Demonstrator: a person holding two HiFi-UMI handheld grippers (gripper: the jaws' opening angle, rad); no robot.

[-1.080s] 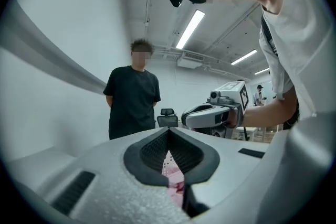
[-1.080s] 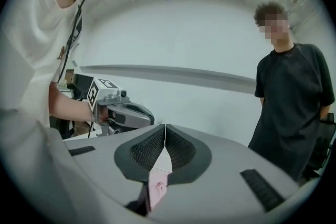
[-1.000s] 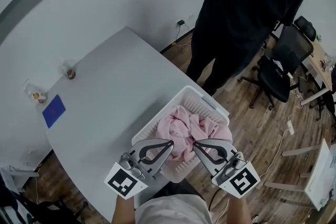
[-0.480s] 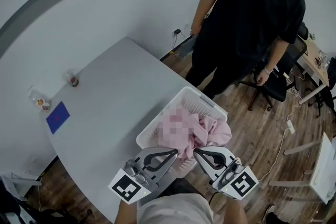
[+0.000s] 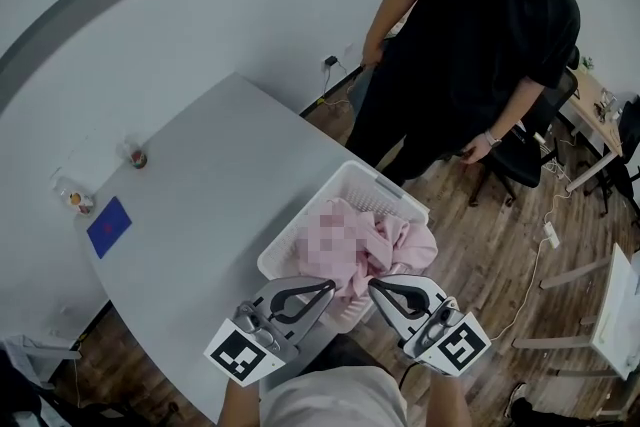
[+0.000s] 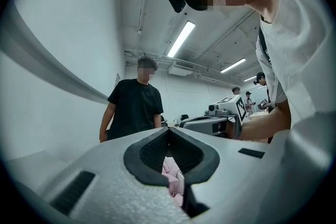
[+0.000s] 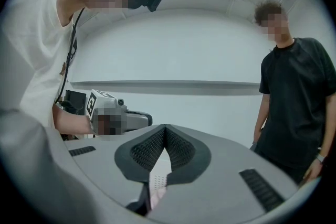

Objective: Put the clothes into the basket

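Right hand-held gripper (image 7: 165, 128) jaws together, empty; basket (image 7: 158, 178) below; person (image 7: 294, 102) right.

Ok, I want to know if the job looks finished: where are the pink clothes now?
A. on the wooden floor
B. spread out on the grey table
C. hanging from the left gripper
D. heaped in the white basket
D: the pink clothes lie heaped inside the white basket, while the left gripper and the right gripper are both shut on nothing.
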